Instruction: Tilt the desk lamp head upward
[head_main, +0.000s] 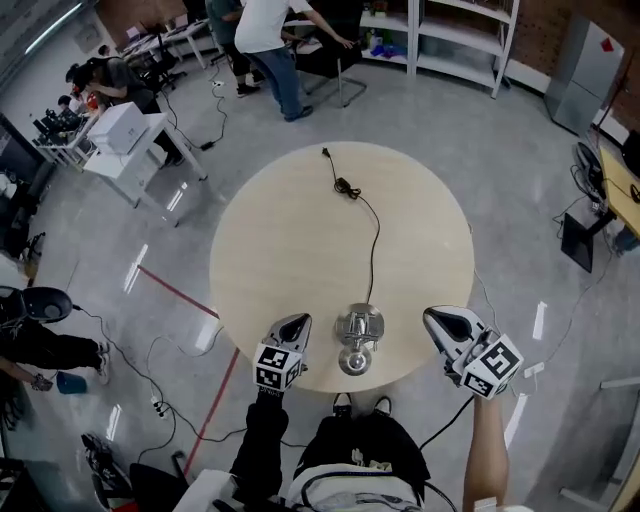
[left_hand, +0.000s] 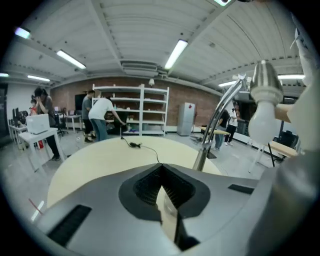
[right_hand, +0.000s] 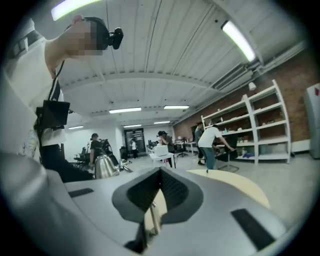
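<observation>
1. Left gripper (head_main: 296, 322): jaws together, empty, at the desk lamp's (head_main: 359, 338) nine o'clock.
2. Right gripper (head_main: 436, 318): I read it closed, empty, at three o'clock.
3. The desk lamp stands at the table's (head_main: 290, 230) six o'clock edge.

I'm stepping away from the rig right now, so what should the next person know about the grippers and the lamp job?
The left gripper has its jaws together and holds nothing; it is left of the desk lamp.
The right gripper is also shut and empty, right of the lamp. Neither touches it.
The lamp stands at the near edge of the table; its cable runs to the far side.
The lamp head hangs with the bulb pointing down.
Done: nothing. Left: grip the head and tilt it upward.
</observation>
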